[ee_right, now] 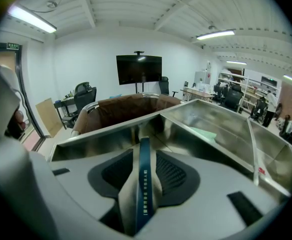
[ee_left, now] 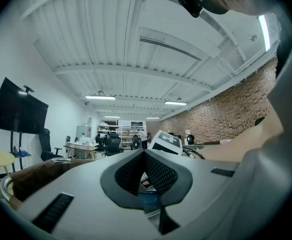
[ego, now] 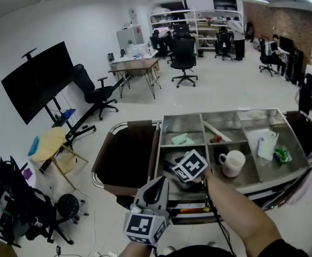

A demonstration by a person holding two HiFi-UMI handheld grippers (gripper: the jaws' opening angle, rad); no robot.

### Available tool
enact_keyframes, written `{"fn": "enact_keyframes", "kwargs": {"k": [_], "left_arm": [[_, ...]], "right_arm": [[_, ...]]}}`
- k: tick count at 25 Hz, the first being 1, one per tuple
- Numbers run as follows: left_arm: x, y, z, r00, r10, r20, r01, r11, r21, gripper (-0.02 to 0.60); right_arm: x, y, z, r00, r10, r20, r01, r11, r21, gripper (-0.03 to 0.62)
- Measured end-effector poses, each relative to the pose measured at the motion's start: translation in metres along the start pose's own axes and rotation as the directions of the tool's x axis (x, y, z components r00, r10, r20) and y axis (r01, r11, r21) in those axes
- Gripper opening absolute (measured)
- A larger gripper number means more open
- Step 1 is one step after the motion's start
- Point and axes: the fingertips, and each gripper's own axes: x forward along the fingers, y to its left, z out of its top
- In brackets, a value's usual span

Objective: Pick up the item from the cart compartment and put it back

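Mug [ego: 232,163] in middle compartment of cart [ego: 220,113]

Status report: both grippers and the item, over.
Left gripper shut, empty, short of the cart. Right gripper open inside the steel cart compartment, thin dark blue flat item between its jaws, pads off it. No obstruction seen.

Three cameras around one cart [ego: 222,113]
Head view looks steeply down from its near side; left gripper view faces level across it; right gripper view peers closely into its compartments [ee_right: 201,115], also seen overhead.
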Motion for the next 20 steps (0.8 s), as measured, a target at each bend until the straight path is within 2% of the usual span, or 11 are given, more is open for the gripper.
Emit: {"fn": "enact_keyframes", "kwargs": {"k": [5, 6, 7, 8, 14, 20], "left_arm": [[0.002, 0.001, 0.001, 1.0, 0.0, -0.001, 0.0, 1.0, 0.004, 0.0], [0.003, 0.001, 0.001, 1.0, -0.001, -0.001, 0.001, 1.0, 0.005, 0.0], [0.004, 0.0, 0.0, 1.0, -0.001, -0.002, 0.001, 1.0, 0.005, 0.0], [0.005, 0.0, 0.0, 1.0, -0.001, -0.003, 0.001, 1.0, 0.004, 0.0], [0.006, -0.006, 0.001, 1.0, -0.01, -0.004, 0.01, 1.0, 0.003, 0.0], [0.006, -0.006, 0.002, 1.0, -0.007, -0.002, 0.007, 1.0, 0.004, 0.0]], "right_arm": [[-0.01, 0.001, 0.008, 0.999, -0.006, 0.039, 0.006, 1.0, 0.003, 0.169], [-0.013, 0.0, 0.01, 0.998, -0.014, 0.054, 0.014, 1.0, 0.01, 0.15], [-0.017, -0.002, 0.012, 0.997, -0.02, 0.07, 0.019, 1.0, 0.018, 0.04], [-0.019, -0.002, 0.013, 0.997, -0.019, 0.08, 0.017, 1.0, 0.025, 0.018], [-0.03, -0.003, 0.013, 0.994, -0.01, 0.106, 0.005, 0.999, 0.04, 0.017], [-0.052, 0.001, 0.022, 0.98, -0.003, 0.199, -0.014, 0.996, 0.083, 0.017]]}}
